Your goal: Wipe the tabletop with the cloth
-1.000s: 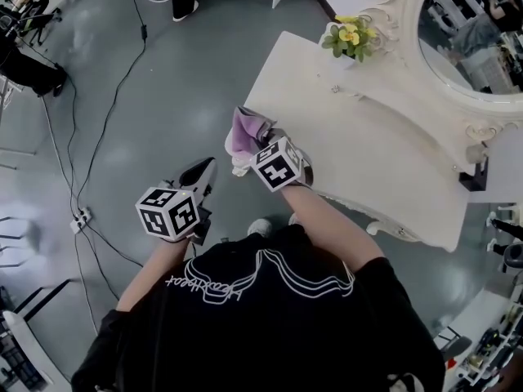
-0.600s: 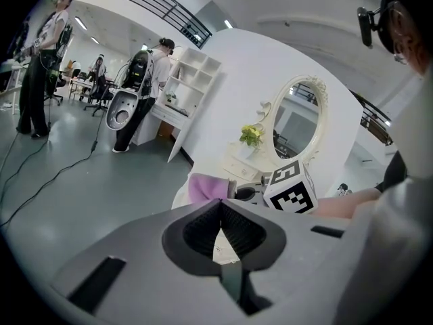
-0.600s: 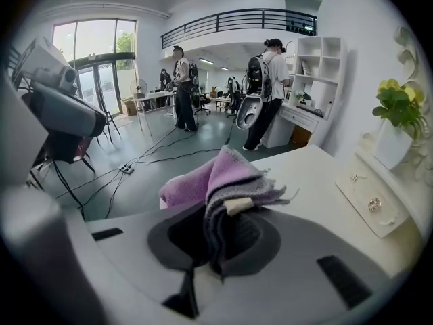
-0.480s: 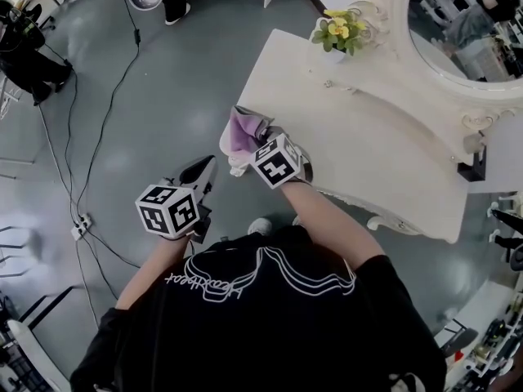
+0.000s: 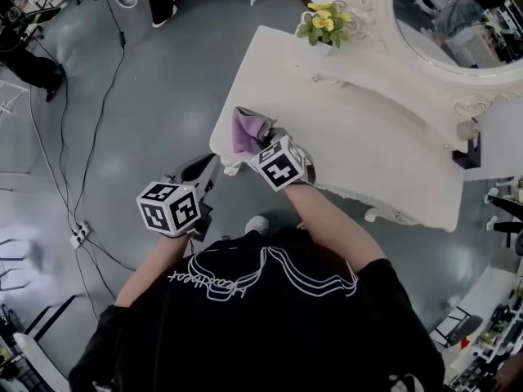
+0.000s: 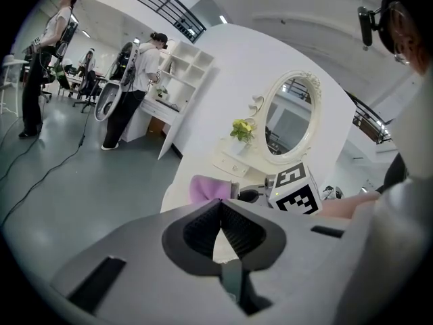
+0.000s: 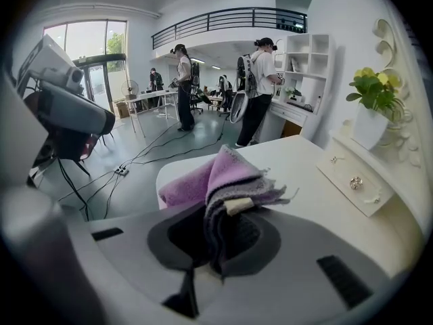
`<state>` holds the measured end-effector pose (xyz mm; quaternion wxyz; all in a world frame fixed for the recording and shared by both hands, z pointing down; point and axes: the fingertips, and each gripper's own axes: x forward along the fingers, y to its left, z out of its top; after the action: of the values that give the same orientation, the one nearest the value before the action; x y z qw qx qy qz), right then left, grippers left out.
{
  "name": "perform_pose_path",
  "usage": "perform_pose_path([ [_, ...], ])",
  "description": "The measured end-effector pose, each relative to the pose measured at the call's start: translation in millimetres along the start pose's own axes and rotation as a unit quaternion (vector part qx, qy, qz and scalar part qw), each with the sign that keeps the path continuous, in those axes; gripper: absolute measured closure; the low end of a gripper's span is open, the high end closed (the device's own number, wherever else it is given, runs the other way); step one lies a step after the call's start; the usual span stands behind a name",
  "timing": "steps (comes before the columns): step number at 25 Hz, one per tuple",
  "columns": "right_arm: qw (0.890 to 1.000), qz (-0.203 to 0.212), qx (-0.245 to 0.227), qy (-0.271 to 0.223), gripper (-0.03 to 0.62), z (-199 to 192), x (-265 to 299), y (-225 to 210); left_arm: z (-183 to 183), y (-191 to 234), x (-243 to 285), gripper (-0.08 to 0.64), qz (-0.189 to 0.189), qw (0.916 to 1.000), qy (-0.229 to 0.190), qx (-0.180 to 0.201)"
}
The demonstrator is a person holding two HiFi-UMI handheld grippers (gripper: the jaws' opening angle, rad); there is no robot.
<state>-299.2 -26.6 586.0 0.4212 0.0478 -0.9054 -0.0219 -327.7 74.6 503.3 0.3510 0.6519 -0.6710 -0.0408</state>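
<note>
still the right gripper (image 5: 255, 147) pinches the cloth (image 5: 243, 127) at the tabletop (image 5: 368, 133) corner, left gripper (image 5: 207, 167) closed, empty.

head view: above the person, facing steeply down; white table (image 5: 392, 137) in the upper right of the frame, floor on the left, all at mid range.
left gripper view: rides the left gripper (image 6: 220, 202), off the table's edge, facing along the jaws toward the oval mirror (image 6: 291, 117) at frame centre.
right gripper view: rides the right gripper (image 7: 220, 215), close over the tabletop, facing across its corner into the room.
shared: all three catch the table, the cloth (image 7: 226, 178) and the flower pot (image 7: 372, 110); left gripper view also catches the right gripper's marker cube (image 6: 295, 189).
</note>
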Motion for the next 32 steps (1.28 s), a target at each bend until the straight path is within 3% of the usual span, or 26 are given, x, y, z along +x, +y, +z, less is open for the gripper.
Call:
perform_pose_path([
  [17, 0.999, -0.021, 0.027, 0.011, 0.543, -41, -31, -27, -2, -32, 36, 0.555, -0.04, 0.9989, 0.019, 0.018],
  [32, 0.999, -0.021, 0.038, 0.014, 0.543, -66, -51, -43, 0, -61, 50, 0.555, -0.043, 0.9982, 0.024, 0.035],
])
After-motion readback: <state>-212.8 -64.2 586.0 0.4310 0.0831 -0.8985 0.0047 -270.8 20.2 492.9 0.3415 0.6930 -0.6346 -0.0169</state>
